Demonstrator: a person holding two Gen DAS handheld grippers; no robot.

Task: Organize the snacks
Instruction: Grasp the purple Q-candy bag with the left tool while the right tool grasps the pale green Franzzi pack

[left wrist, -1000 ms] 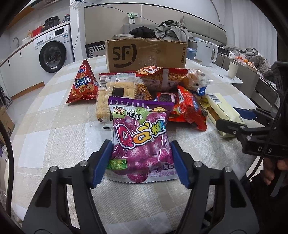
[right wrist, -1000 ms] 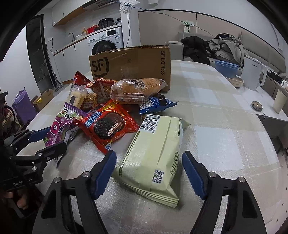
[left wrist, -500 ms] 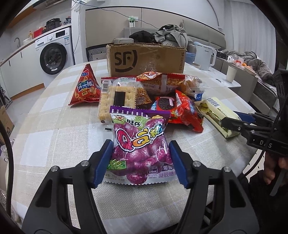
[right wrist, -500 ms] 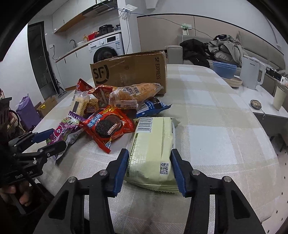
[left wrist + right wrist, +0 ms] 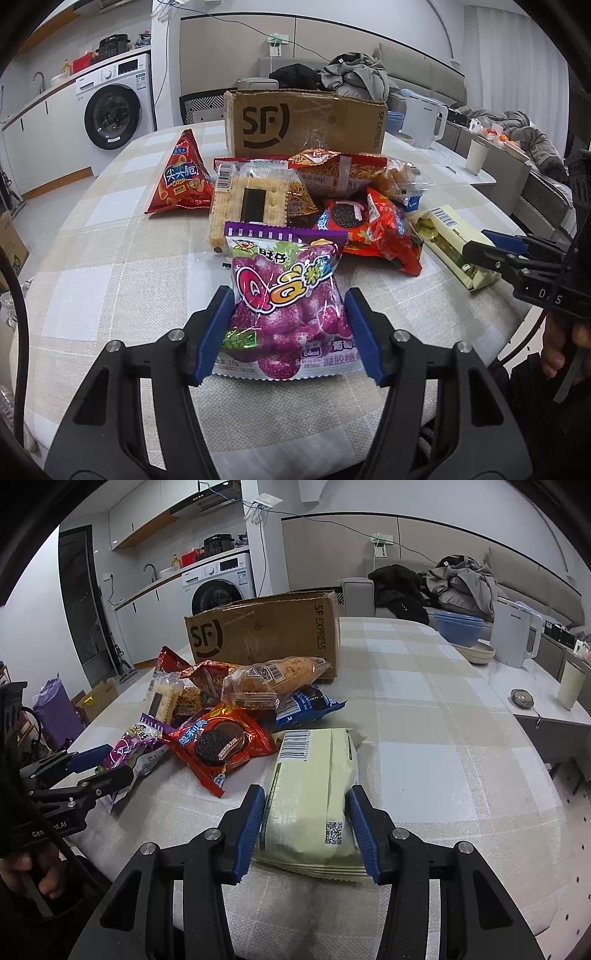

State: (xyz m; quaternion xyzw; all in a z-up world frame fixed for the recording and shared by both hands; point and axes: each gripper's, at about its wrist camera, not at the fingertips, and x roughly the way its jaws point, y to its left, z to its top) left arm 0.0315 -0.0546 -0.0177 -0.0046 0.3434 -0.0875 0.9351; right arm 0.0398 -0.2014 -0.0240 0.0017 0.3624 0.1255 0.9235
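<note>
Snack pile sits mid-table on a checked tablecloth point(image 5: 424, 709), SF cardboard box point(image 5: 306, 123) behind, washing machine point(image 5: 114, 101) beyond. Left gripper point(image 5: 290, 330) is closing, pinching the purple gummy bag point(image 5: 284, 295); right gripper point(image 5: 306, 825) is opening, pads clamping the pale green packet point(image 5: 314, 790).

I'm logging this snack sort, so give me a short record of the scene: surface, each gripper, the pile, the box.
surface: checked tablecloth
left gripper: jaws closing on purple gummy bag
right gripper: jaws opening a little, pale green packet between the pads
pile: red cookie pack, cracker pack, red triangular crisp bag
box: SF cardboard box, behind pile
</note>
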